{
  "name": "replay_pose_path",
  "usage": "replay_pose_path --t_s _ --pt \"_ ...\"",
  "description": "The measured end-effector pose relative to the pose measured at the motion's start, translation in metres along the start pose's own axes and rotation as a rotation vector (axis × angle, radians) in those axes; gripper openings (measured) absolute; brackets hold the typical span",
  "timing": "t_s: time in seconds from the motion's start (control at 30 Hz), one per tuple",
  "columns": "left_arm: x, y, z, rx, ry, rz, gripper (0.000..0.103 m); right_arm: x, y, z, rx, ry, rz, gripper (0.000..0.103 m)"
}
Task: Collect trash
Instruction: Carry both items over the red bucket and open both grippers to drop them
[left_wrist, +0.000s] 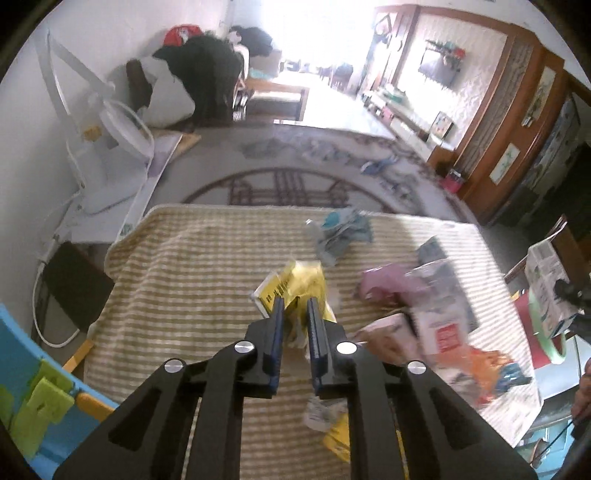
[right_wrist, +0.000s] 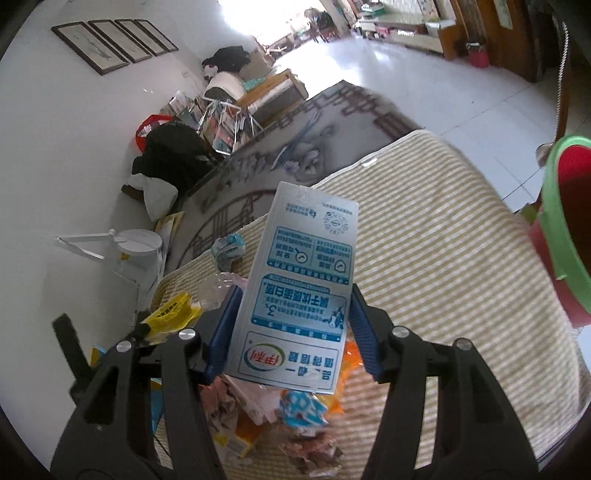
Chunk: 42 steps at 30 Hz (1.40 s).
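Right gripper (right_wrist: 295, 321) pinches a flattened silver-and-blue milk carton (right_wrist: 299, 295) across its width, blue pads on both long edges, carton lifted clear of the beige-and-white striped table cover (right_wrist: 436, 258). Red bucket with green rim (right_wrist: 561, 229) stands off the cover's right edge, near the carton; likely the bin.

Left gripper (left_wrist: 295, 314) has its jaws drawn close on a crumpled yellow plastic wrapper (left_wrist: 295, 284) near the middle of the cover. Wrapper sits between the pads; looks nipped, though the contact is blurred.

More litter on the cover:
- blue-grey crumpled wrapper (left_wrist: 340, 232) toward the far edge
- pink plastic bag (left_wrist: 388, 288) and clear packet with red label (left_wrist: 439, 317) toward the right edge
- orange wrapper (left_wrist: 484, 365) by the near right corner

Step in hand, as I read it: carrying the carton to the bucket while the left takes up the next piece.

Next move calls for swinging the carton right, over the green rim, then spreading the jaws so it drops inside. Carton is long and stiff; it could catch on the rim if brought in flat, so tip it end-down. Yellow wrapper is limp and may slip from a shallow pinch.
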<state>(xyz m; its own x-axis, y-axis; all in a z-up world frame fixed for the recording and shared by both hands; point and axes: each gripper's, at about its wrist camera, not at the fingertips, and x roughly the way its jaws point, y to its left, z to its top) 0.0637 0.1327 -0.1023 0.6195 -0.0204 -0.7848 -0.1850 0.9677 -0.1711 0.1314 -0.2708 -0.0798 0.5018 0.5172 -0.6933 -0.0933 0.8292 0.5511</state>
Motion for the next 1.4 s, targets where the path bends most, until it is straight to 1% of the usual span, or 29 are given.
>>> replay_pose_path --t_s 0.07,0.2,0.33,0.4,0.47,0.57,0.67,0.8,0.87,0.97,1.03,1.07,1.13,1.17,1.2,1.3,1.4 --pt "-0.012 -0.007 0.001 -0.003 -0.022 -0.01 0.001 -0.006 -0.005 -0.002 0.002 -0.009 0.002 0.056" --pt "-0.031 -0.022 0.0 0.002 -0.058 0.02 0.001 -0.01 -0.013 -0.003 -0.006 -0.002 0.016 0.056" --pt "-0.049 -0.03 0.001 -0.051 -0.083 0.042 0.001 -0.02 -0.02 -0.001 -0.048 0.001 0.024 0.056" --pt "-0.06 -0.039 0.002 -0.059 -0.106 0.05 0.001 -0.03 -0.027 0.003 -0.063 -0.012 0.025 0.056" --pt "-0.071 -0.053 0.004 -0.051 -0.134 0.066 0.001 -0.04 -0.037 0.008 -0.08 -0.025 0.016 0.056" --pt "-0.085 -0.077 0.007 -0.06 -0.171 0.067 0.0 -0.056 -0.056 0.018 -0.09 -0.045 0.017 0.056" --pt "-0.098 -0.113 0.011 -0.049 -0.206 0.047 0.0 -0.071 -0.076 0.027 -0.087 -0.065 0.009 0.056" --pt "-0.107 -0.162 0.013 -0.015 -0.239 0.008 0.0 -0.099 -0.116 0.042 -0.083 -0.117 -0.044 0.056" --pt "-0.109 -0.191 0.015 0.007 -0.252 -0.022 0.0 -0.115 -0.141 0.048 -0.068 -0.149 -0.089 0.056" --pt "-0.111 -0.229 0.016 0.041 -0.26 -0.072 0.0 -0.131 -0.181 0.053 -0.028 -0.161 -0.16 0.056" --pt "-0.11 -0.261 0.017 0.07 -0.257 -0.129 0.0 -0.136 -0.208 0.054 0.01 -0.159 -0.197 0.056" --pt "-0.106 -0.281 0.017 0.087 -0.253 -0.169 0.0 -0.138 -0.222 0.054 0.029 -0.155 -0.224 0.057" --pt "-0.098 -0.311 0.016 0.114 -0.233 -0.233 0.0 -0.139 -0.245 0.053 0.063 -0.137 -0.262 0.065" --pt "-0.091 -0.333 0.014 0.135 -0.216 -0.276 0.0 -0.143 -0.255 0.05 0.088 -0.144 -0.283 0.078" --pt "-0.084 -0.348 0.012 0.153 -0.203 -0.306 0.0 -0.147 -0.263 0.048 0.108 -0.155 -0.292 0.082" --pt "-0.062 -0.402 0.003 0.217 -0.154 -0.406 0.001 -0.161 -0.28 0.041 0.134 -0.164 -0.303 0.084" --pt "-0.036 -0.442 -0.005 0.266 -0.09 -0.48 0.001 -0.179 -0.294 0.032 0.162 -0.19 -0.318 0.086"
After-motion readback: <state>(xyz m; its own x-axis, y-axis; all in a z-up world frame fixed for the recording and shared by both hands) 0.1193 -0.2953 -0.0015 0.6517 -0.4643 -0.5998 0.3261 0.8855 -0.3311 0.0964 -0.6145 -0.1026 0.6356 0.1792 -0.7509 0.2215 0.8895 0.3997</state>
